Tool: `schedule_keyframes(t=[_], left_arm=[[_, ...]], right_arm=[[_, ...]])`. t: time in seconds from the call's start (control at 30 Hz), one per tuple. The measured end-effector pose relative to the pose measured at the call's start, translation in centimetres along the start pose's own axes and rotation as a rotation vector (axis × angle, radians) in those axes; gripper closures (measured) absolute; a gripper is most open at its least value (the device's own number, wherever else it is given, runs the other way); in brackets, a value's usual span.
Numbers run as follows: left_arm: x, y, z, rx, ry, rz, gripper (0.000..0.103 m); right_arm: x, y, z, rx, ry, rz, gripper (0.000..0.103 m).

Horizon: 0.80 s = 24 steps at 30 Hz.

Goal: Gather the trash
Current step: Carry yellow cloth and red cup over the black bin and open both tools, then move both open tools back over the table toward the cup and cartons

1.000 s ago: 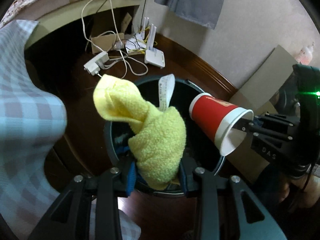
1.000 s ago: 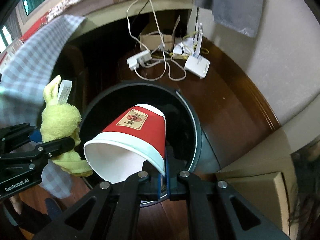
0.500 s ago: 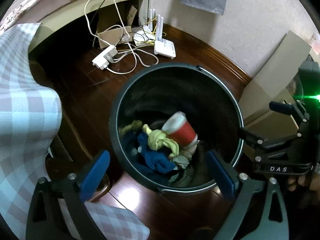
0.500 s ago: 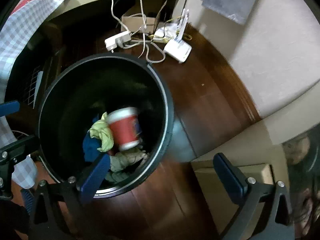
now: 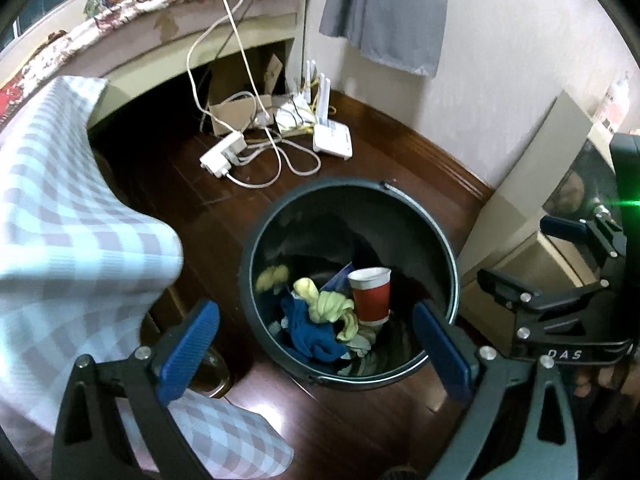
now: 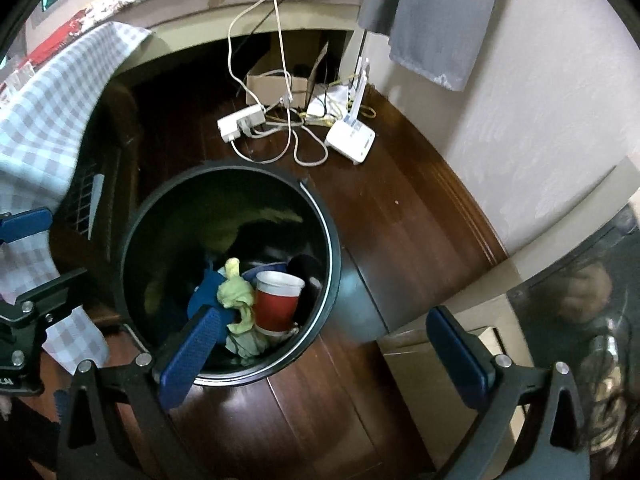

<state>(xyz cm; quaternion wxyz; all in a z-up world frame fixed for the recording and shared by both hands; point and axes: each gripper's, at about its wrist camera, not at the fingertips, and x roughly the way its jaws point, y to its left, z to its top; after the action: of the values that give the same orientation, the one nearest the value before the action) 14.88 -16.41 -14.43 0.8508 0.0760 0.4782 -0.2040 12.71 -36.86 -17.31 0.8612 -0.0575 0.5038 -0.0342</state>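
Both the left gripper (image 5: pixel 316 348) and right gripper (image 6: pixel 320 356) stood wide apart, empty, above the black bin (image 5: pixel 448 248). The red cup (image 5: pixel 370 294) stood upright inside beside the yellow cloth (image 5: pixel 326 304), clear of the rim. Bare wooden floor (image 6: pixel 400 208) surrounded the bin.

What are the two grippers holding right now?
Nothing. The left gripper and right gripper are both open and empty. The red cup and yellow cloth lie inside the bin.
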Motion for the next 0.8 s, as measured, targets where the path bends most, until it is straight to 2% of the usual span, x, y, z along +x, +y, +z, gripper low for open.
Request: schedule_keyframes(t=[0.3,0.63,0.8], left_arm=[[-4.1,0.3,0.2,-0.016,-0.086,0.01,0.004],[-8.3,2.7,0.2,-0.075,-0.146,0.048,0.004],[-10.1,4.6,0.1,-0.105,-0.186,0.092,0.004]], right_arm=[[-4.3,0.5,0.8,-0.011,-0.08,0.022,0.0],[-9.0,2.5,3.0,-0.07,-0.187,0.055,0.0],[-10.3,3.9,3.9,-0.096,-0.22,0.067,0.0]])
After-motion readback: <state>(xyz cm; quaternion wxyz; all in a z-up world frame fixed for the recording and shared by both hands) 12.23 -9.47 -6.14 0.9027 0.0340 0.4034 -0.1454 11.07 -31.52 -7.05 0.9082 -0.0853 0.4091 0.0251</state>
